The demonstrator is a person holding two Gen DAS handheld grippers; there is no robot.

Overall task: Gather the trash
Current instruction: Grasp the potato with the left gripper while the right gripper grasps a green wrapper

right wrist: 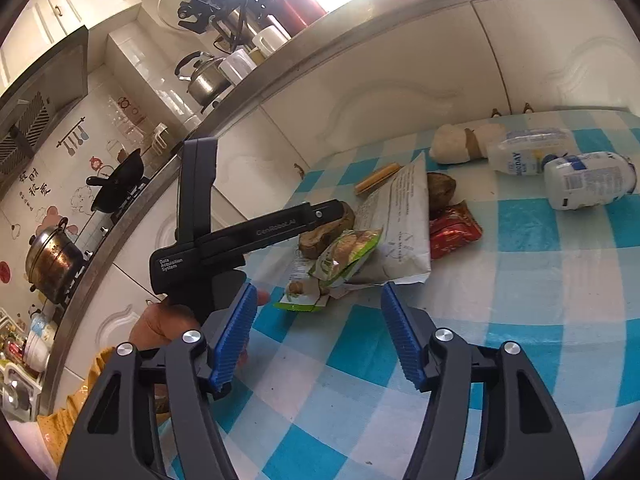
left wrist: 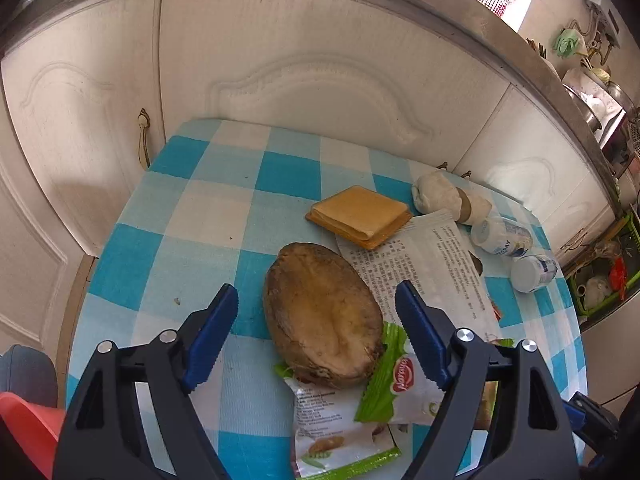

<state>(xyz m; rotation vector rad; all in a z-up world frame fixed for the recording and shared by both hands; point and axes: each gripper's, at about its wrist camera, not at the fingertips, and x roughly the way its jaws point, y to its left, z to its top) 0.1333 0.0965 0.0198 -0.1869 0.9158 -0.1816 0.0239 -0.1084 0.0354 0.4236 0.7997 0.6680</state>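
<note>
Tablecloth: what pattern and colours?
The tablecloth is a blue, pale blue and white check, clearest in the left wrist view.

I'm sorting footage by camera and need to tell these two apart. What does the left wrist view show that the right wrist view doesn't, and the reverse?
Only the left wrist view shows the open left gripper from behind its own fingers, and a green crate beyond the table's far right.

Only the right wrist view shows the open right gripper, the red wrapper, the stove with its pot and the kettle.

Both show the checked tablecloth, brown root, green snack packet, printed white packet and two white bottles.
</note>
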